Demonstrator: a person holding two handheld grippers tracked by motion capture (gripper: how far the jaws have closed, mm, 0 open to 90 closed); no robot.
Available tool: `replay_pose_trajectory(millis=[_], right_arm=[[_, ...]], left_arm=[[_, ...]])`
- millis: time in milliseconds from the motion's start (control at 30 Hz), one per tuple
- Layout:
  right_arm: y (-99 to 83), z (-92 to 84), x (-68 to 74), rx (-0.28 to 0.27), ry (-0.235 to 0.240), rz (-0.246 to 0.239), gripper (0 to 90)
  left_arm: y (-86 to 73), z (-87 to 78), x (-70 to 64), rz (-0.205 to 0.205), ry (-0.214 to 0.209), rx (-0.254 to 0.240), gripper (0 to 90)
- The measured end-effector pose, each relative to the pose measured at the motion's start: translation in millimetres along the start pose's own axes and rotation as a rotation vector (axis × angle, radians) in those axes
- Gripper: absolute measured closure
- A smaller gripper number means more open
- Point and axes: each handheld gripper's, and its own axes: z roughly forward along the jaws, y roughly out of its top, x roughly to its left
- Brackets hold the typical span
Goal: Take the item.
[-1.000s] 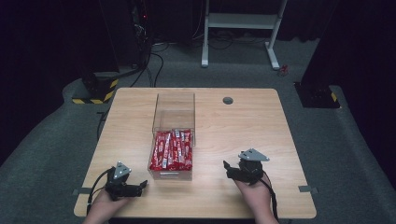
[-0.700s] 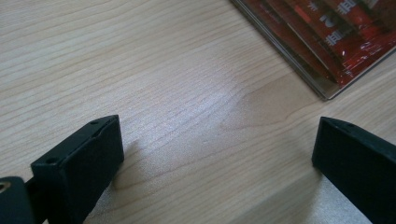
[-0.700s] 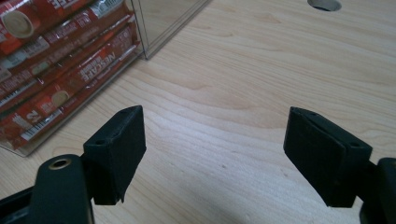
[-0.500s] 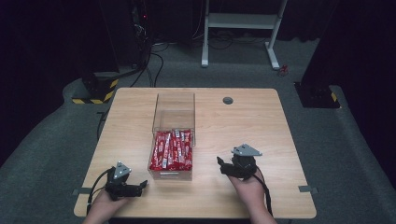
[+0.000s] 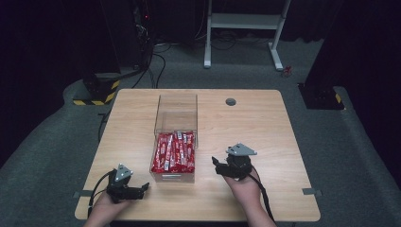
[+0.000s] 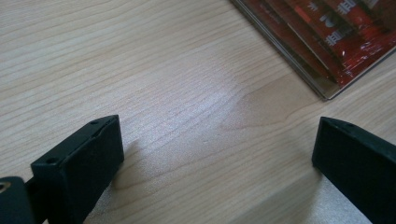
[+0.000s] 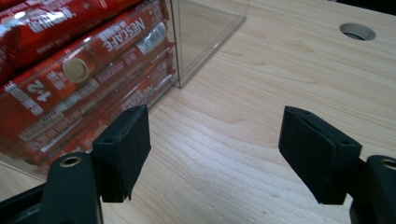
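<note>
A clear plastic box (image 5: 176, 109) stands on the wooden table (image 5: 265, 127), its near half packed with red Nescafe sachets (image 5: 174, 151). My left gripper (image 5: 142, 188) rests low at the table's front left, open, jaws empty over bare wood; a corner of the box (image 6: 322, 86) with sachets (image 6: 345, 37) shows at the upper right of the left gripper view. My right gripper (image 5: 215, 163) hovers just right of the box, open and empty. In the right gripper view the box wall (image 7: 210, 28) and stacked sachets (image 7: 79, 70) sit close to the left jaw.
A round cable hole (image 5: 231, 101) (image 7: 357, 31) sits at the table's far right-centre. Beyond the table are dark carpet, a white stand (image 5: 243, 21) and cables. Bare wood lies right of the box and along the front edge.
My right gripper has shifted left toward the box's near right side. The left gripper has stayed in place.
</note>
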Motion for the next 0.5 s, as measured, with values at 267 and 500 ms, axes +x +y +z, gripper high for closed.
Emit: replay_pose_trajectory(millis=[267, 500], right_arm=[[10.6, 0.4, 10.2, -0.028, 0.018, -0.027, 26.8], [7.7, 1.1, 11.6, -0.034, 0.028, -0.033, 27.5]], left_arm=[[0.0, 0.0, 0.0, 0.000, 0.000, 0.000, 2.5], [0.0, 0.1, 0.0, 0.000, 0.000, -0.001, 2.5]])
